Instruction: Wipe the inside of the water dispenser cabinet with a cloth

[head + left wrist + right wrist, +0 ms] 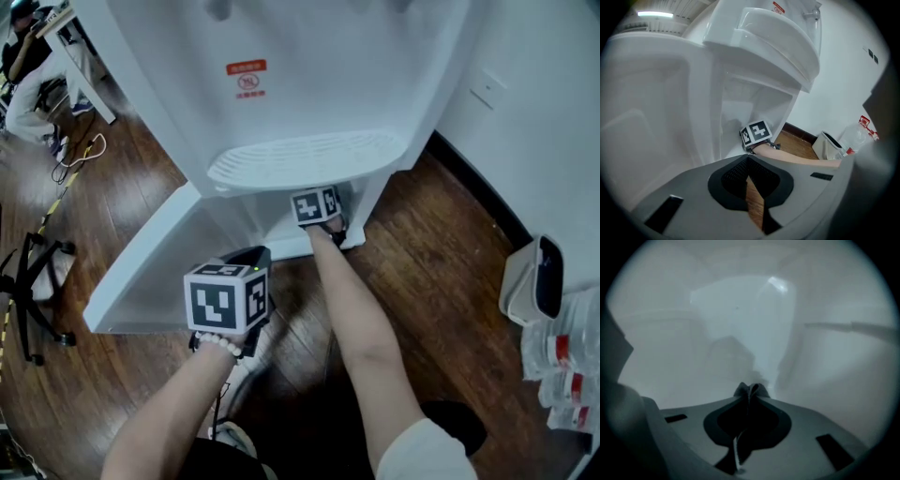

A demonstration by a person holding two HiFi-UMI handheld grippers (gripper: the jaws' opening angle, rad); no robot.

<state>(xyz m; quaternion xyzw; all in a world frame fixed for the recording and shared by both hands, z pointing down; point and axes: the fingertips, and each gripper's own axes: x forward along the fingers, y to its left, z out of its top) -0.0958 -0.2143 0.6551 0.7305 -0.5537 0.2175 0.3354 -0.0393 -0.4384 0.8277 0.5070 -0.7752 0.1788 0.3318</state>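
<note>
**A:** What is the right gripper [750,394] holding?

**B:** Its jaws are clamped on the cloth [751,388]; a small dark fold pokes past the tips.

**A:** Where is that relative to the cabinet [740,319]?

**B:** Inside it, under the drip tray [305,159]. The pale back wall is straight ahead of the cloth, but I can't tell if they touch.

**A:** And the left gripper [747,168]?

**B:** Its jaws are together on nothing. It is outside the cabinet, in front of the open door [150,262]. The right gripper is much nearer, so I'd say the wiping falls to it.
</note>
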